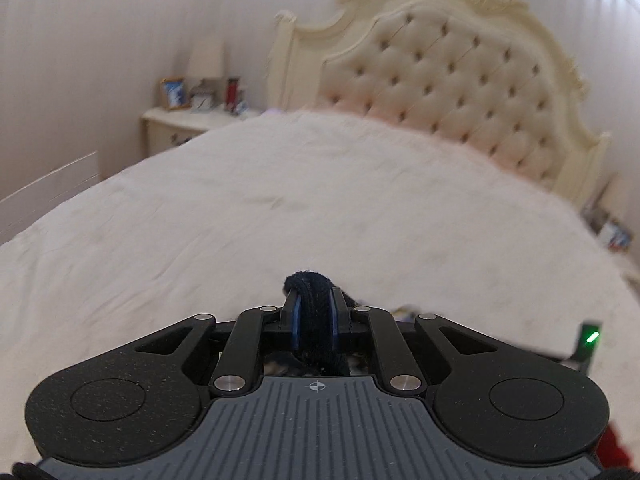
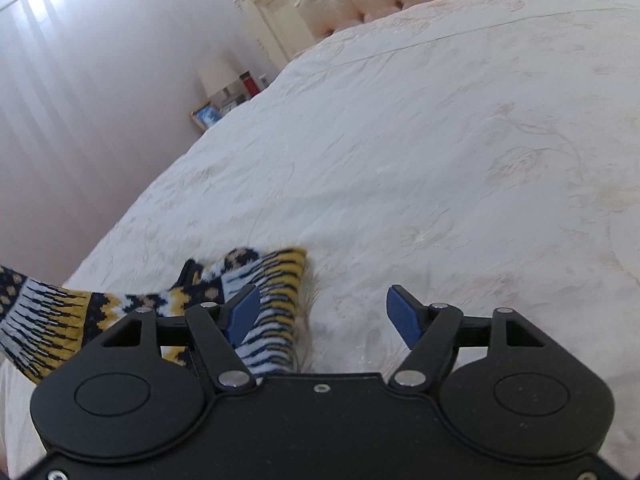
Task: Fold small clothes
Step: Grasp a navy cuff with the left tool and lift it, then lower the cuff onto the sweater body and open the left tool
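- Nightstand point(image 1: 176, 120), far left of the left wrist view: one, carrying one lamp point(image 1: 206, 60), one picture frame point(image 1: 174, 92), one red container point(image 1: 232, 90) and some smaller things too blurred for me to name.
- Bed point(image 1: 280, 208): one, under a pale cover, with one tufted headboard point(image 1: 460, 80) at its far end.
- My left gripper point(image 1: 315, 316): jaws drawn in close on a dark navy knitted cuff point(image 1: 308, 280), which bunches above the pads and runs down between them. I judge it to be the cuff of the patterned sock, though this view alone does not prove it.
- Green indicator light point(image 1: 591, 337): one, at the right edge of the left wrist view.
- Patterned sock point(image 2: 264, 300), right wrist view: one that I can count, navy, yellow and pale blue, stretched from the lower left across to my left-hand pad, its right end lying on the bed cover. Whether a second layer or a second sock sits with it I cannot tell.
- My right gripper point(image 2: 324, 312): jaws wide apart and holding nothing; the sock lies against the left-hand pad only, and the right-hand pad hangs over bare cover.
- Progress, as I judge it: early. The sock is held out at length and no finished fold shows.
- Left to do, as I judge it: take the free end, bring it over, lay the sock flat.
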Demonstrator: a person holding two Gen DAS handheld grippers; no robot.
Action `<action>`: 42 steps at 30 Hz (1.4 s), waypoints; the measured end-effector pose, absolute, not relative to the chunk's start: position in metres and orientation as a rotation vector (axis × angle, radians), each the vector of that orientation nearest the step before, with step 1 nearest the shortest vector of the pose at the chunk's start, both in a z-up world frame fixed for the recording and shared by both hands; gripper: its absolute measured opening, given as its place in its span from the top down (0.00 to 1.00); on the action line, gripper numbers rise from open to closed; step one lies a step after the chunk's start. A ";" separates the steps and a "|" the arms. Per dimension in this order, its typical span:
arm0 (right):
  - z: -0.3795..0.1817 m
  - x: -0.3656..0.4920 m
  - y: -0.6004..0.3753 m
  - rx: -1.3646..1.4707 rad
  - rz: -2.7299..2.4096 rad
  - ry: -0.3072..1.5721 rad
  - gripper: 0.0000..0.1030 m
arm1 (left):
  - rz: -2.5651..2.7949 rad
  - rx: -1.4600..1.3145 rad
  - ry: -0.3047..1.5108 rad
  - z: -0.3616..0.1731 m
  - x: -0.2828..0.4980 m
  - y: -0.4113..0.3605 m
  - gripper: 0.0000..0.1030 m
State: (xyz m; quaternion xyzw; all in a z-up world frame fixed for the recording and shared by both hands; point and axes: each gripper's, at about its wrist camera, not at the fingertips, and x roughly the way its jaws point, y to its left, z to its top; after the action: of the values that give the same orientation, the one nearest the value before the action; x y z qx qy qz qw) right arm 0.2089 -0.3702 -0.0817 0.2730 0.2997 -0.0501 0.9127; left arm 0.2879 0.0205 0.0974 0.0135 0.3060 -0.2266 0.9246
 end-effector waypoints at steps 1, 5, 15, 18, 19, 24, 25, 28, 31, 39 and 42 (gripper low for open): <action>-0.082 0.210 -0.368 0.547 -0.099 0.626 0.29 | -0.452 0.048 0.645 0.090 0.289 0.023 0.88; -0.084 0.216 -0.356 0.477 -0.076 0.662 0.29 | -0.406 0.116 0.728 0.058 0.295 0.038 0.87; -0.096 0.228 -0.329 0.330 -0.036 0.785 0.27 | -0.277 0.290 0.878 -0.018 0.318 0.079 0.87; -0.099 0.229 -0.327 0.323 -0.032 0.799 0.24 | -0.255 0.352 0.900 -0.035 0.322 0.082 0.83; -0.100 0.229 -0.327 0.321 -0.033 0.802 0.24 | -0.234 0.383 0.899 -0.040 0.323 0.082 0.83; -0.100 0.232 -0.327 0.319 -0.036 0.810 0.24 | -0.100 0.447 0.886 -0.050 0.334 0.092 0.79; -0.100 0.233 -0.327 0.317 -0.036 0.811 0.23 | -0.072 0.436 0.873 -0.049 0.334 0.095 0.79; -0.101 0.234 -0.326 0.314 -0.036 0.812 0.23 | -0.049 0.369 0.819 -0.041 0.327 0.095 0.75; -0.101 0.234 -0.326 0.314 -0.037 0.812 0.23 | -0.087 0.304 0.746 -0.030 0.310 0.086 0.67; -0.104 0.232 -0.329 0.313 -0.043 0.818 0.24 | -0.219 0.156 0.805 -0.064 0.302 0.055 0.59; -0.104 0.232 -0.332 0.337 -0.041 0.806 0.23 | -0.200 0.107 0.795 -0.082 0.304 0.056 0.50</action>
State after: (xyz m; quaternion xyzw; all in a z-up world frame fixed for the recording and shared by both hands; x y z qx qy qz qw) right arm 0.2320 -0.3315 -0.1039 0.1632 0.3903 -0.0199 0.9059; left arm 0.3044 0.0565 -0.0823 0.0521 0.3865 -0.0970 0.9157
